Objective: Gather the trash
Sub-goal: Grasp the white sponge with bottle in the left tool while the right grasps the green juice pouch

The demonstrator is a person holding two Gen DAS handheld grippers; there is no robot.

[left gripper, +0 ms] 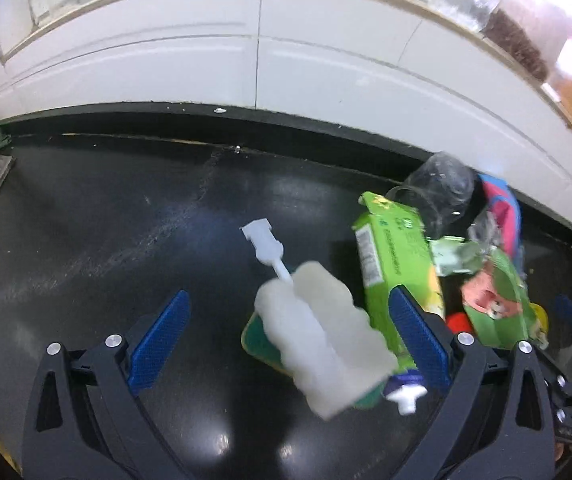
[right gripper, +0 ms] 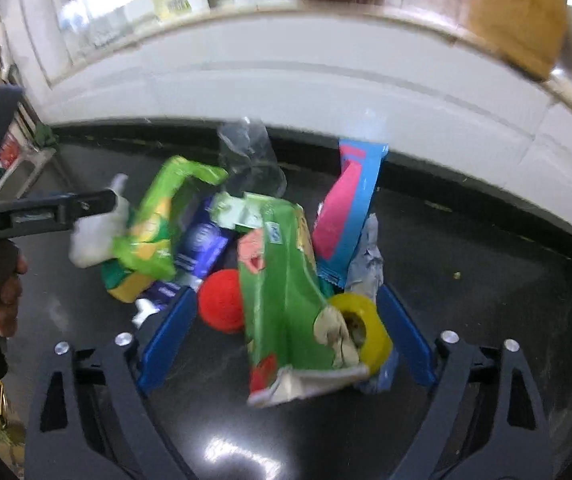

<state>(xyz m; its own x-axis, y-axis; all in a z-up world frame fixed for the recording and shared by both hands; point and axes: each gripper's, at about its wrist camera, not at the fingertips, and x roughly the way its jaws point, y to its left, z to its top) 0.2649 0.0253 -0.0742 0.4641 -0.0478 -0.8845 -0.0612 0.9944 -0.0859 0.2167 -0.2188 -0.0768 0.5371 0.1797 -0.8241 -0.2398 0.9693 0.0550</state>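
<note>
My left claw (left gripper: pixel 286 344) hangs released over the white brush (left gripper: pixel 318 332); my right claw (right gripper: pixel 286 344), released, straddles the green wrapper (right gripper: pixel 286 296) at twelve o'clock on the desk (right gripper: pixel 486 280).

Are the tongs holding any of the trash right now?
No. Both the left tongs and right tongs are open around the trash pile, gripping nothing.

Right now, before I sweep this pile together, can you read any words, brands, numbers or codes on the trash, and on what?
None can be quoted.
Light green carton: barcode and a printed line down its side, too blurred.
Blue tube: white print, too blurred.
Green pouch: small white label, unreadable.
Pink and blue wrapper: no text visible.
</note>
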